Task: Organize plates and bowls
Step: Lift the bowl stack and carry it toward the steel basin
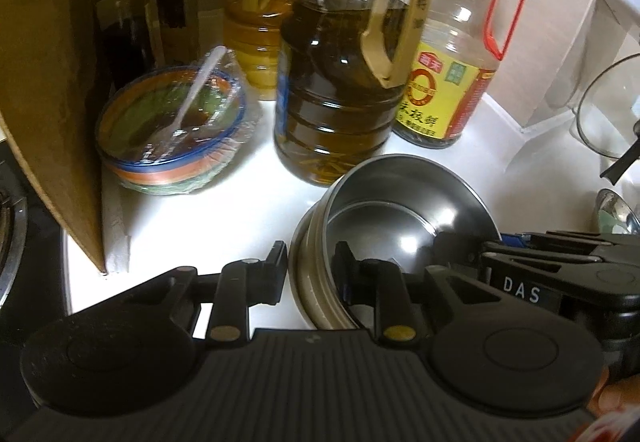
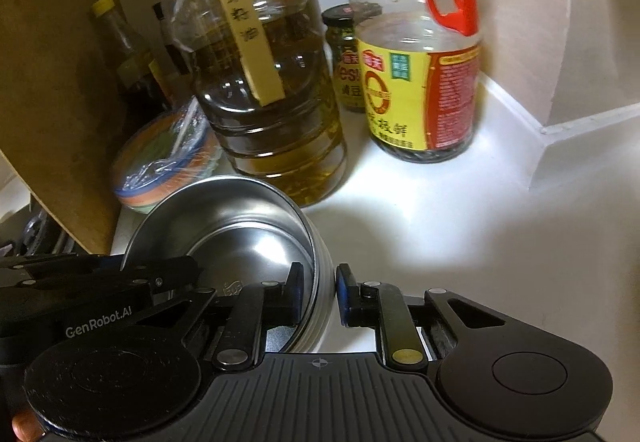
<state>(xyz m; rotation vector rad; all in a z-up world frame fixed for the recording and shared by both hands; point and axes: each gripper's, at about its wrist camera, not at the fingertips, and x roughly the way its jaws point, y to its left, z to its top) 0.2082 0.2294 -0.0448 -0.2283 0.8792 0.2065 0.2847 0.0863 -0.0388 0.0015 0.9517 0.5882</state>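
While both of our tools straddle opposite sides of the steel bowl (image 1: pixel 404 210), it sits tilted on the white counter (image 1: pixel 224 210), well in from the back wall and just in front of the big oil jug (image 1: pixel 340 82). Our left gripper (image 1: pixel 312 262) has one finger outside the wall and one inside, a narrow gap with the rim between them. Our right gripper (image 2: pixel 318 288) does the same on the other side, pads close against the ribbed wall. Whether either truly pinches, we cannot tell. Beside the cardboard sheet (image 1: pixel 52 90) stands a wrapped bowl (image 1: pixel 172 130); a soy sauce bottle (image 2: pixel 420 82) stands toward the back corner.
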